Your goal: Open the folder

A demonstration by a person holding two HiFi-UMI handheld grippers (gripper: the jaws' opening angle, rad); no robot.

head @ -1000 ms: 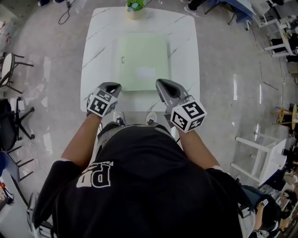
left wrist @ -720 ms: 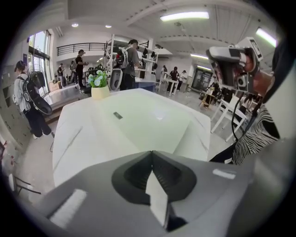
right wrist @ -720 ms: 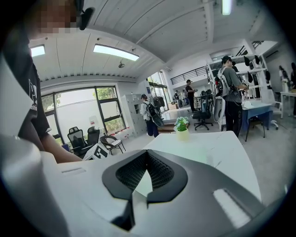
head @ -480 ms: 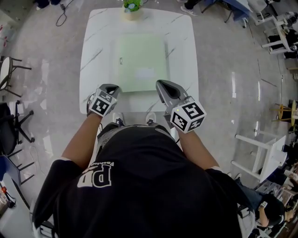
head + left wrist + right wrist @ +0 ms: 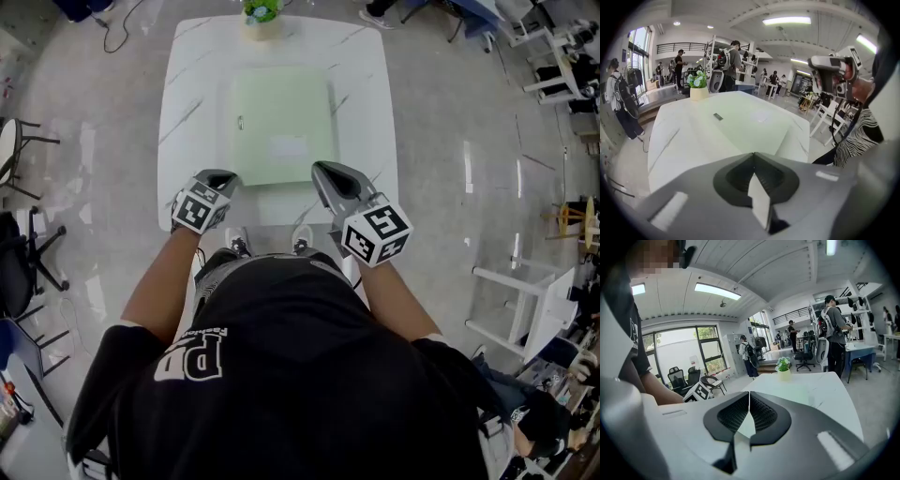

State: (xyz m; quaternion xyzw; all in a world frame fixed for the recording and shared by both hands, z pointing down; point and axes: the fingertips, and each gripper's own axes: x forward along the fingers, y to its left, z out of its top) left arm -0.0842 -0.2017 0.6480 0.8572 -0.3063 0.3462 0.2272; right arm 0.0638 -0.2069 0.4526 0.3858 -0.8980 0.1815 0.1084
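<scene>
White marble-look table (image 5: 370,103) fills the top centre of the head view. The pale green folder (image 5: 281,122) lies flat and closed in the middle of it, with a small dark tab (image 5: 240,123) near its left edge. Up at the far edge, top of frame, a potted plant (image 5: 261,13) stands just beyond the folder, apart from it. Off the table you've got dark chairs (image 5: 23,155) at the left edge of frame and a white rack (image 5: 520,314) at lower right. People stand among shelving in the background of both gripper views. Bare tabletop runs down both sides of the folder and along its near edge, so there's room on every side. Your left gripper (image 5: 223,174) is at the folder's near left corner and your right gripper (image 5: 322,169) is at the near right corner. I can't tell whether either one touches it. In the left gripper view the jaws are clenched tip to tip with nothing between them. In the right gripper view they're pressed together too, and empty.
</scene>
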